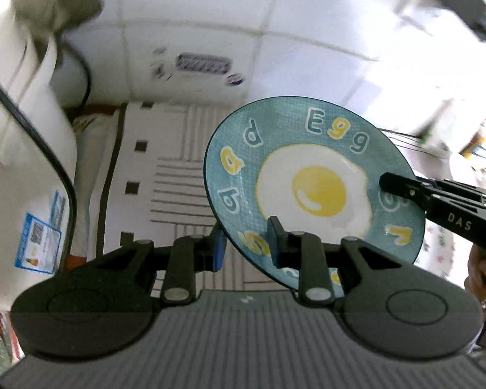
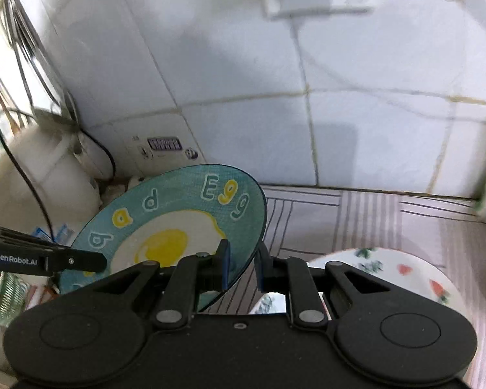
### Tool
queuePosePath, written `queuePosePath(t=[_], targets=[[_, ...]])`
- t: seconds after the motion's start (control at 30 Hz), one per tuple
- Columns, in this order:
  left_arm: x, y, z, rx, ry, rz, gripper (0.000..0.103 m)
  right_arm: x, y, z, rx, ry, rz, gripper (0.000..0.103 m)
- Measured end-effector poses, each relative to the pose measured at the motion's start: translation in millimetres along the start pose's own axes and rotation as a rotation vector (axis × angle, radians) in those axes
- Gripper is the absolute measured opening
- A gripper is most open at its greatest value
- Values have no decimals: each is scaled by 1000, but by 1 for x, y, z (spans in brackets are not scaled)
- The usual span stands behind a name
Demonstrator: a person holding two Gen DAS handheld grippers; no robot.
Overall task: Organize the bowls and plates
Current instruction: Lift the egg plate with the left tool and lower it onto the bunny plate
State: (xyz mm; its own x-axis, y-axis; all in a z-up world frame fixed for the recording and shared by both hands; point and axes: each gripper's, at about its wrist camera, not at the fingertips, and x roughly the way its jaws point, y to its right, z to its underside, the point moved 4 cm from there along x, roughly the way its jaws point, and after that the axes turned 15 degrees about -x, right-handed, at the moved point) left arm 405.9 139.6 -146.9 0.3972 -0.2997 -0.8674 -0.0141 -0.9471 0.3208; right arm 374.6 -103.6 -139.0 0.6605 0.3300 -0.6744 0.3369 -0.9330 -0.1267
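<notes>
— Where was the plate at that moment?

— The round teal ceramic plate with a fried egg and the words "bad Egg" painted on it (image 1: 314, 191) was up in the air, tilted, above the bench with its white cover of grey stripes (image 1: 178, 178). It filled the centre and right of my left camera's frame, and the lower left of my right camera's frame.

— Which tool had it?

— Both were at its rim. My right tool (image 2: 243, 248) was set narrow, with one pad lying on the painted face and the other against the plate's edge, so it looked clamped on the plate. My left tool (image 1: 246, 230) straddled the opposite part of the rim. One pad overlapped the face, while a sliver of bench showed between the other pad and the edge. I could not tell whether that tool was gripping.

— Anything else nearby?

— A white dish with strawberry and leaf prints (image 2: 405, 269) sat at the lower right of the right camera's frame, just behind my right tool. A white rounded appliance (image 1: 32, 113) with a black cable (image 1: 64, 175) stood at the left of the left camera's frame, against the white tiled wall (image 1: 210, 9).
</notes>
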Motion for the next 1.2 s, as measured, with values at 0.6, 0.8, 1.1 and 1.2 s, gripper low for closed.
queuePosePath(t=[0.6, 0.8, 1.1, 1.2], targets=[[4, 123, 59, 293, -141, 142, 27, -126, 53, 88, 218, 4, 203, 22], [34, 134, 65, 337, -207, 103, 27, -108, 60, 112, 277, -41, 217, 22], [63, 136, 60, 311, -318, 67, 27, -93, 64, 118, 283, -105, 236, 22], [67, 136, 60, 320, -345, 68, 27, -89, 64, 119, 300, -140, 256, 22]])
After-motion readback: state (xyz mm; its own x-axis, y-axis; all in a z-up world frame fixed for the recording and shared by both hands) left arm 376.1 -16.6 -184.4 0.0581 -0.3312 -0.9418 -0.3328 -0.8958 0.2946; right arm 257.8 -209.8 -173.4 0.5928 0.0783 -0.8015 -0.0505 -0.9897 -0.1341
